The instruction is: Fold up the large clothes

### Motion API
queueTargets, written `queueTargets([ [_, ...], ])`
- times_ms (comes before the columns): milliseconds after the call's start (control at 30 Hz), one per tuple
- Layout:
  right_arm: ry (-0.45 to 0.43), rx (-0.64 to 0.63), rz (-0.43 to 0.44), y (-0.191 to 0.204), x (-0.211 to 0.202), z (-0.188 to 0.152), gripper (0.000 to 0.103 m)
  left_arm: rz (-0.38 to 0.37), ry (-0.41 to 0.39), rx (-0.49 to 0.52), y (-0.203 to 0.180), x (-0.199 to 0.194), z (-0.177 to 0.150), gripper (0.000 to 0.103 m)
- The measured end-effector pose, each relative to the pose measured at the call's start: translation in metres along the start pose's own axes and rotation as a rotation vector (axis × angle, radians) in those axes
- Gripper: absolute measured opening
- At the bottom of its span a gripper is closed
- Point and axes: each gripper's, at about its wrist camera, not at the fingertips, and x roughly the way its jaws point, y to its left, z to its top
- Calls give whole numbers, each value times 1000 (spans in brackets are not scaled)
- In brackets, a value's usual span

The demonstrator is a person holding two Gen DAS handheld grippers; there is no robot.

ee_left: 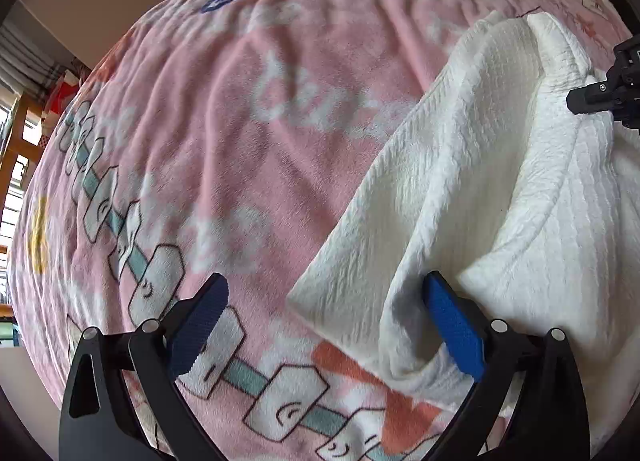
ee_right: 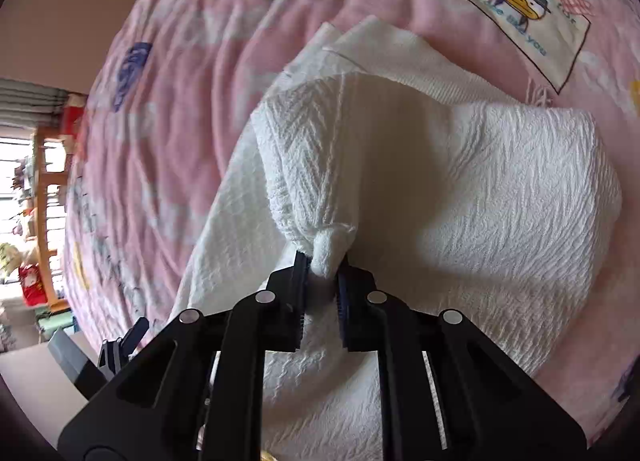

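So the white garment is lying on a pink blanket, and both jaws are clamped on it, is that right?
Not quite. Only the right gripper is clamped on the white garment. The left wrist view shows the left gripper with its jaws wide open. The pink blanket part is right.

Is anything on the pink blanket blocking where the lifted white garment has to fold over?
Nothing visible does. The right tool is shut on a bunched edge of the white garment, and the pink blanket beside it shows only its printed pattern.
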Motion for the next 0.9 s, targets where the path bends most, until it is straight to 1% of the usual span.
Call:
queueTargets([
  [67,-21,-31,60,10,-12,-5,12,10,-5,-11,6,-10,-6,94],
  [133,-44,-58,108,22,-25,-8,12,12,-29,-33,13,-26,-12,94],
  [200,-61,-61,133,31,-32,-2,12,-3,-63,-74,22,-43,-17,94],
  [233,-67,-39,152,31,-33,4,12,-9,-76,-89,24,-51,-17,94],
  [267,-61,-26,166,35,-28,12,12,-17,-91,-104,26,-57,-16,94],
  [300,-54,-24,175,38,-22,18,12,-43,-109,-121,28,-64,-16,94],
  [367,-28,-42,169,44,-11,25,12,-98,-121,-136,22,-67,-10,94],
  [400,-16,-49,144,42,-8,24,12,-101,-122,-135,17,-63,-5,94],
  [467,11,-34,77,48,17,33,12,-84,-116,-126,6,-52,4,95],
  [533,34,3,47,43,34,42,14,-82,-90,-146,3,-28,16,96],
  [600,40,15,50,42,38,44,20,-78,-65,-157,3,-15,21,96],
  [667,43,-2,36,49,44,45,32,-67,-55,-143,2,-5,21,96],
  [700,42,-1,34,50,44,45,35,-67,-60,-133,2,-3,21,96],
  [767,43,9,62,51,50,46,56,-58,-68,-108,1,-1,18,96],
  [800,41,14,73,54,52,46,61,-60,-69,-100,1,0,17,96],
  [833,37,14,85,57,54,46,72,-61,-69,-96,1,1,17,96],
  [867,34,6,79,61,57,46,77,-62,-70,-93,0,2,15,96],
  [900,30,-8,57,66,60,46,77,-59,-74,-86,0,3,15,96],
])
